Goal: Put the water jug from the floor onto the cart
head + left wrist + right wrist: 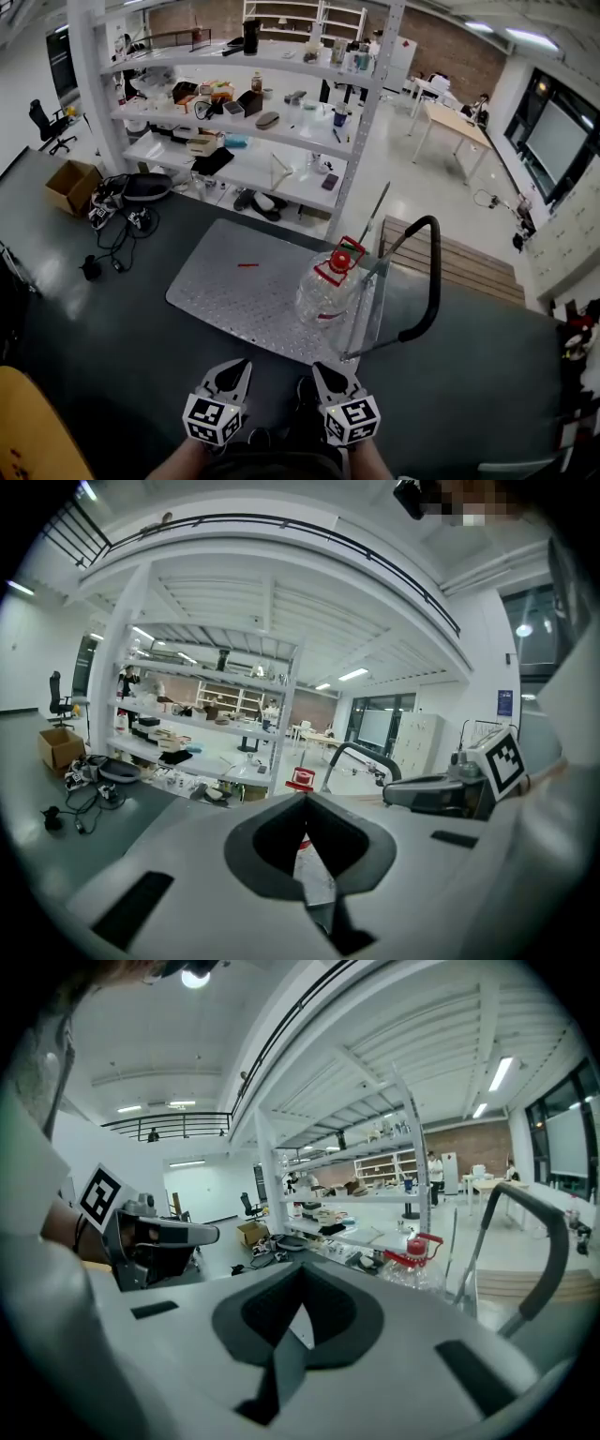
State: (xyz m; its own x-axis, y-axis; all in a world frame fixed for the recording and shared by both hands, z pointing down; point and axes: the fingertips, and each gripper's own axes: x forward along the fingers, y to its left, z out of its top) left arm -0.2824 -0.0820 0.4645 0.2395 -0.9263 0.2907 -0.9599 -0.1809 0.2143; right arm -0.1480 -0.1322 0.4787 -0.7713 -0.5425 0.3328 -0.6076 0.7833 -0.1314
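Left gripper (236, 370) and right gripper (323, 373), jaws closed on nothing, hang near the person's body, well apart from the water jug (328, 286) standing upright on the cart (234, 281) near its handle; placing looks done, so the next move likely calls only for keeping clear.

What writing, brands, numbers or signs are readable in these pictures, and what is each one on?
No text can be read in any view.
Marker cubes: black-and-white square patterns, no letters.
Blue sign on the far wall: too small to read.
Water jug: a red strip low on it, blurred.
Boxes on the shelves: print too small to read.
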